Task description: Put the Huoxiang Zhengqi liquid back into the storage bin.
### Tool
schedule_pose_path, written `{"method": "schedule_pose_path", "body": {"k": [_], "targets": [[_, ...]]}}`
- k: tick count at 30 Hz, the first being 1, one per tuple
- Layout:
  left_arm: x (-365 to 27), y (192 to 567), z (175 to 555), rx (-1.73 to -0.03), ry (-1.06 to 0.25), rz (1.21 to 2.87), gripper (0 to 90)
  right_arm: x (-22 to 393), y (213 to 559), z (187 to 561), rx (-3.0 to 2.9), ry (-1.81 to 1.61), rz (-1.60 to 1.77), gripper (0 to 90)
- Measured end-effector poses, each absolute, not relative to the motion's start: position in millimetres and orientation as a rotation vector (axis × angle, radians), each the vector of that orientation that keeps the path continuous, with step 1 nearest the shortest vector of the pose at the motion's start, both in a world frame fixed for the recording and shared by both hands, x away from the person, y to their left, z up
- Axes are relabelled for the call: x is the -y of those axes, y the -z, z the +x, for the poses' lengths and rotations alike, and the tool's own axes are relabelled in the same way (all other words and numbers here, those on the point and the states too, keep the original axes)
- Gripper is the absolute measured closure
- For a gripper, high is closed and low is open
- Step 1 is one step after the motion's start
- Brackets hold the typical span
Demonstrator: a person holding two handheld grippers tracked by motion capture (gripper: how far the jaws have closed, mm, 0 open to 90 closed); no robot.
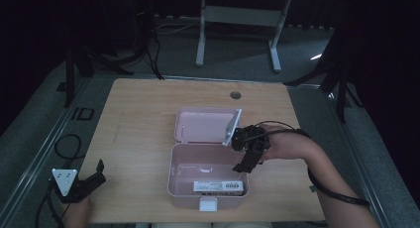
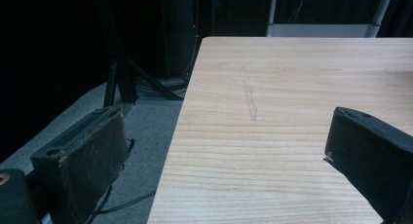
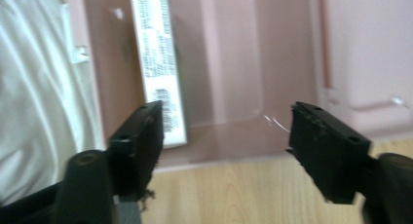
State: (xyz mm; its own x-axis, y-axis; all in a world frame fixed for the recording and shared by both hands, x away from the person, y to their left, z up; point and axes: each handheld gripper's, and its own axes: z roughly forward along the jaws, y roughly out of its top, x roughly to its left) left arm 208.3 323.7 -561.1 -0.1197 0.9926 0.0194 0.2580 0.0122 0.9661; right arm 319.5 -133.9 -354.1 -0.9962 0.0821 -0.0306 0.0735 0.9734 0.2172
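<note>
Right tool [image 1: 246, 157] — jaws apart, seemingly over pink box [image 1: 208, 172]; left tool [image 1: 91, 180] apart too, table-corner.

Print on boxed label [image 1: 220, 186] illegible

The table [image 1: 148, 119] is surfaced in matt, pale wood grain. The pink box [image 1: 184, 188] is made of smooth, glossy plastic; a printed paper label [image 3: 157, 58] is seen inside it.
</note>
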Motion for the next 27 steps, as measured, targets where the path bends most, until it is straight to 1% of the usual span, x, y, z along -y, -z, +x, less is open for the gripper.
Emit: {"method": "schedule_pose_path", "body": {"k": [2,4,6,15,18,21,27], "targets": [[-324,561,208,-1.492,-1.167,1.343,2.1,143,353,322,-3.078,-0.376,0.144,17.9],[-324,561,208,-1.492,-1.166,1.343,2.1,154,354,325,-3.074,-0.427,0.186,14.6],[-324,561,208,-1.492,-1.169,1.345,2.1,162,356,329,-3.042,-0.441,0.212,13.5],[-323,561,208,-1.491,-1.168,1.346,2.1,199,376,351,-2.992,-0.503,0.348,13.1],[-323,561,208,-1.491,-1.169,1.346,2.1,210,388,357,-2.987,-0.505,0.399,13.1],[-323,561,208,-1.493,-1.171,1.349,2.1,221,402,363,-2.981,-0.583,0.457,13.1],[-323,561,208,-1.493,-1.17,1.347,2.1,235,435,371,-2.834,-0.664,0.573,12.9]]}}
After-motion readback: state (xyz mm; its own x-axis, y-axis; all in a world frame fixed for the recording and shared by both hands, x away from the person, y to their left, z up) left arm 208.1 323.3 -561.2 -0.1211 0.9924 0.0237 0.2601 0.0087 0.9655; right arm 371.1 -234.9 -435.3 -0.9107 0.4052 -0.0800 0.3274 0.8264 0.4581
